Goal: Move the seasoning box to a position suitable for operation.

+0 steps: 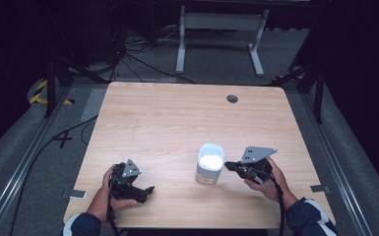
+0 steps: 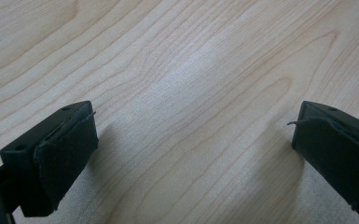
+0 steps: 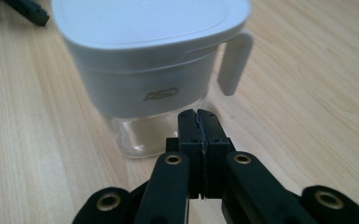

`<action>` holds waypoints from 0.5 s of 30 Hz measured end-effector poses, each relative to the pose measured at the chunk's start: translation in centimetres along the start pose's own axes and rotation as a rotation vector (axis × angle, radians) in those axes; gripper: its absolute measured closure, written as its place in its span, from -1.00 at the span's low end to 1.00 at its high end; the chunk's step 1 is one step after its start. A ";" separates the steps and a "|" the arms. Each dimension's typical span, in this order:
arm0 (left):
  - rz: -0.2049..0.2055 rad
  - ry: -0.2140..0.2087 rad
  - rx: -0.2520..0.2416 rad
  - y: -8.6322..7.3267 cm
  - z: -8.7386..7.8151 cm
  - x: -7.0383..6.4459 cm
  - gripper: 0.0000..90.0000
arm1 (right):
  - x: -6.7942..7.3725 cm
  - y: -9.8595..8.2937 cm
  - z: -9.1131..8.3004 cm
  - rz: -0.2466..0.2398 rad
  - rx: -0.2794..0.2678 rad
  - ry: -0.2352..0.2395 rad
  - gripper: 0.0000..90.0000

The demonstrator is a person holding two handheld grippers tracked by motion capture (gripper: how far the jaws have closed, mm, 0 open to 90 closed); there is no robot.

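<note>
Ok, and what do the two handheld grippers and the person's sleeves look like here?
Both grippers are black. The left gripper and right gripper each carry a grey three-cornered plate on top and trail a black cable. In the gripper views the jaws have dark padded faces, and the right one's linkage shows brass-coloured rivets. The sleeves are dark blue with a white stripe.

My left gripper (image 1: 147, 190): held low in my left hand (image 1: 109, 189), jaws spread wide apart. My right gripper (image 1: 228, 165): held in my right hand (image 1: 270, 182), jaws pressed together, pointing leftward.
</note>
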State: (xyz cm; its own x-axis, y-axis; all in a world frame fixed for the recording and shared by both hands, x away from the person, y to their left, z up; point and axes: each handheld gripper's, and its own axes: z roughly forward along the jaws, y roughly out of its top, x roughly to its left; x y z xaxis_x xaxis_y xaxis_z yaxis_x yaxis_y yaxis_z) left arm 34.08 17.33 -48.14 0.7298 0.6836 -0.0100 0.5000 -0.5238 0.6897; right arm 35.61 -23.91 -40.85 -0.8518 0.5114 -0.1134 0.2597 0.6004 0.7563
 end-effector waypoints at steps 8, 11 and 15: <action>-0.001 -0.011 0.007 0.0 0.0 0.0 -0.99 | -1.5 0.2 -0.9 0.032 -0.055 -0.021 1.00; 0.001 -0.011 0.004 0.0 0.0 0.0 -0.99 | -1.6 0.4 -1.1 0.032 -0.069 -0.028 1.00; 0.006 -0.006 -0.002 0.0 0.0 0.0 -0.99 | -1.7 0.5 -1.4 0.036 -0.085 -0.037 1.00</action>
State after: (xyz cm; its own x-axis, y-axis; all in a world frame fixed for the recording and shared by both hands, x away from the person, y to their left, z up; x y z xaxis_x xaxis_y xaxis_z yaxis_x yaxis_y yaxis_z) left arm 34.12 17.35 -48.16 0.7354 0.6776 -0.0105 0.4949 -0.5263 0.6915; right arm 36.57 -25.35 -39.32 -0.8250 0.5548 -0.1078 0.2490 0.5281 0.8118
